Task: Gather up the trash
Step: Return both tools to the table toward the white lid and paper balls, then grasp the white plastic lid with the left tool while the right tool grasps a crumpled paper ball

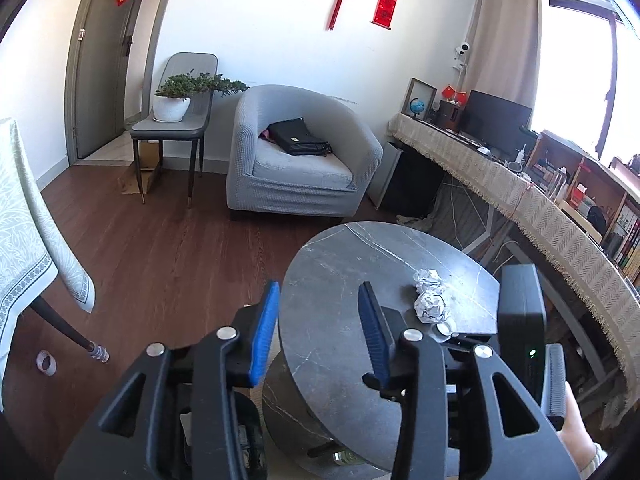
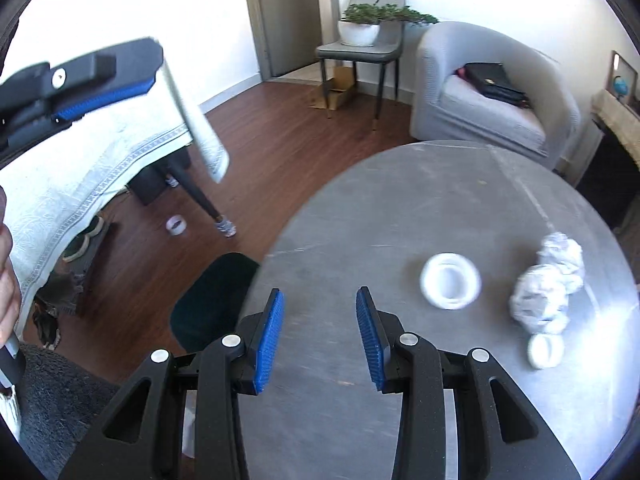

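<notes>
Two crumpled paper balls (image 2: 540, 304) (image 2: 562, 254) lie side by side on the round grey marble table (image 2: 360, 208), to the right of my right gripper (image 2: 320, 320). A white ring-shaped lid (image 2: 450, 286) and a small white cap (image 2: 546, 350) rest beside them. The right gripper hangs open over bare tabletop with nothing between its blue pads. In the left wrist view my left gripper (image 1: 320, 308) is open and empty at the table's (image 1: 340, 360) left edge, with the paper balls (image 1: 430, 306) ahead to its right. A dark round container (image 2: 216, 300) sits on the floor below the table's edge.
A cloth-covered table (image 1: 24, 240) stands at the left, with a tape roll (image 1: 46, 362) on the wooden floor near its leg. A grey armchair (image 1: 300, 152) holding a black bag and a chair with a potted plant (image 1: 176, 100) stand by the far wall. A long desk (image 1: 540, 200) runs along the right.
</notes>
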Demonstrator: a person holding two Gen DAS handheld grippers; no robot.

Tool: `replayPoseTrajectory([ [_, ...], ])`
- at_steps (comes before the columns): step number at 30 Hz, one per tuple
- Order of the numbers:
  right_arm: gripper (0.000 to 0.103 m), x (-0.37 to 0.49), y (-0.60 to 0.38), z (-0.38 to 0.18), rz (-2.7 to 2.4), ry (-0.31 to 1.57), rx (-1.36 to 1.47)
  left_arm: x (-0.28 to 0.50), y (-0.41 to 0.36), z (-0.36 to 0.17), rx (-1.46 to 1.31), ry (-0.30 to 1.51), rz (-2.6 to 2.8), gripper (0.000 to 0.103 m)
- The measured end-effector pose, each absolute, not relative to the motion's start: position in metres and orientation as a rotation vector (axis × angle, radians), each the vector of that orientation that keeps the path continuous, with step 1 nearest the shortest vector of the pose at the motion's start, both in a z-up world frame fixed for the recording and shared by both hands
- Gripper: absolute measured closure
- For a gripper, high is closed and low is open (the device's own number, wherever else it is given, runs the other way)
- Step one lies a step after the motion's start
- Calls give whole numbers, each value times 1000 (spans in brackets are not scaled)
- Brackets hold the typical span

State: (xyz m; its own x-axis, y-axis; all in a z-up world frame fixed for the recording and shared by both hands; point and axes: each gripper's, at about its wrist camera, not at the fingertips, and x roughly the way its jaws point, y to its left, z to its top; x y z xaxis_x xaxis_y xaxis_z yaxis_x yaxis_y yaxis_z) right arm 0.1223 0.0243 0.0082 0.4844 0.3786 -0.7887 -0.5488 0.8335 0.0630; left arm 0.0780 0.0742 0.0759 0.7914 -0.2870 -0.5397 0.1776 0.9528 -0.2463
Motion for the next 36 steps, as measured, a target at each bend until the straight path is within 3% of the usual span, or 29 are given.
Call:
replayPoseTrajectory([
  [16,64,158,-99,26,427,861,-90,131,-9,18,-26,742,-285,42],
  [18,51,158,-107,22,431,866,-72,133,-18,13,-19,748,-300,41],
  [26,37,160,-123,6,421,893,-57,149,-49,-15,42,818,-303,41],
  [36,32,164,-151,-3,394,915,-18,161,-67,-39,80,877,-324,41],
])
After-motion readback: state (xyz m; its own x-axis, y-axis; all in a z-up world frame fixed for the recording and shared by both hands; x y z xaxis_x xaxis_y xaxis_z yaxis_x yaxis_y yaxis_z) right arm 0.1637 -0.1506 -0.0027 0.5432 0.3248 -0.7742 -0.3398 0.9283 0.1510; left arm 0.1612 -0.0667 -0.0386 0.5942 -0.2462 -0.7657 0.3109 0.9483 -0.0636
